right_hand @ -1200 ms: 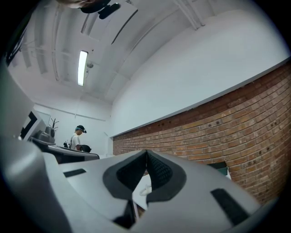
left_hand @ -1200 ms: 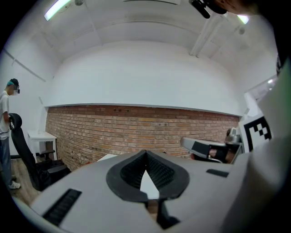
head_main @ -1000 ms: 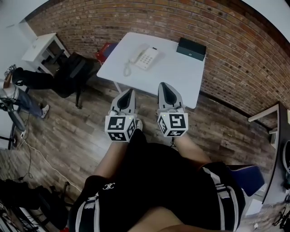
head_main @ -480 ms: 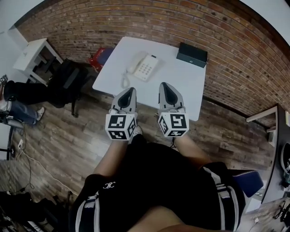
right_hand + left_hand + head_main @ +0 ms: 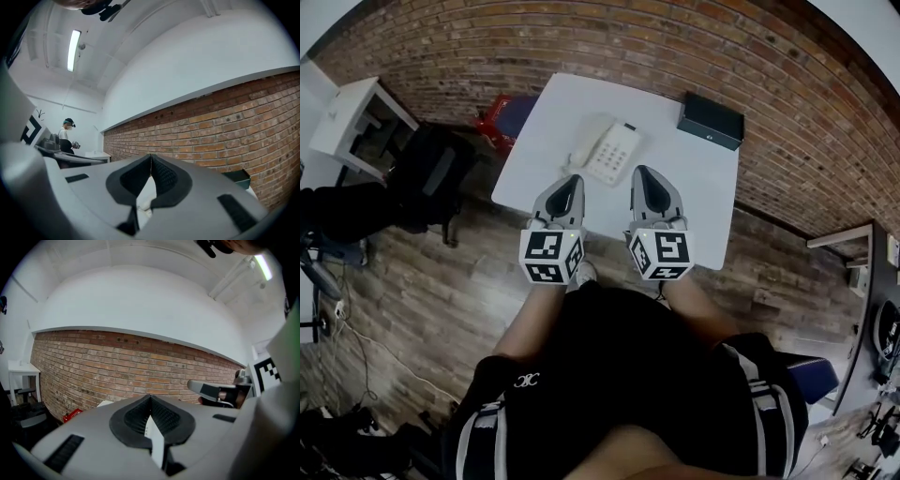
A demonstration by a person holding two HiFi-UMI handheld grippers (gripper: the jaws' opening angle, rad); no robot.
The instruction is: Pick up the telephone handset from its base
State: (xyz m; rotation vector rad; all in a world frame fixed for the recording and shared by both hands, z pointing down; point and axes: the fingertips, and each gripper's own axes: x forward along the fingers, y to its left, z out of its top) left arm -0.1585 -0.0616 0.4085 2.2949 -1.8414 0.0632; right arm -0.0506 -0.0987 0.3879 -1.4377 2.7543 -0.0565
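A white telephone (image 5: 607,155) lies on the white table (image 5: 694,187), with its handset (image 5: 585,141) resting on the base's left side. In the head view my left gripper (image 5: 573,178) and right gripper (image 5: 638,172) are held side by side, level, their tips over the table's near part just short of the phone. Both are shut with nothing between the jaws. In the left gripper view the left gripper (image 5: 150,397) shows closed jaws against the brick wall; the right gripper (image 5: 151,157) looks the same in its own view. The phone is hidden in both gripper views.
A black box (image 5: 711,120) sits at the table's far right corner, near the brick wall (image 5: 581,37). Left of the table stand a black chair (image 5: 431,173), a red object (image 5: 502,112) and a small white desk (image 5: 352,112). A person (image 5: 65,133) stands far off.
Both grippers have moved forward together, from over the wooden floor to over the table's near edge. The phone is now just ahead of their tips. Jaws stayed shut.
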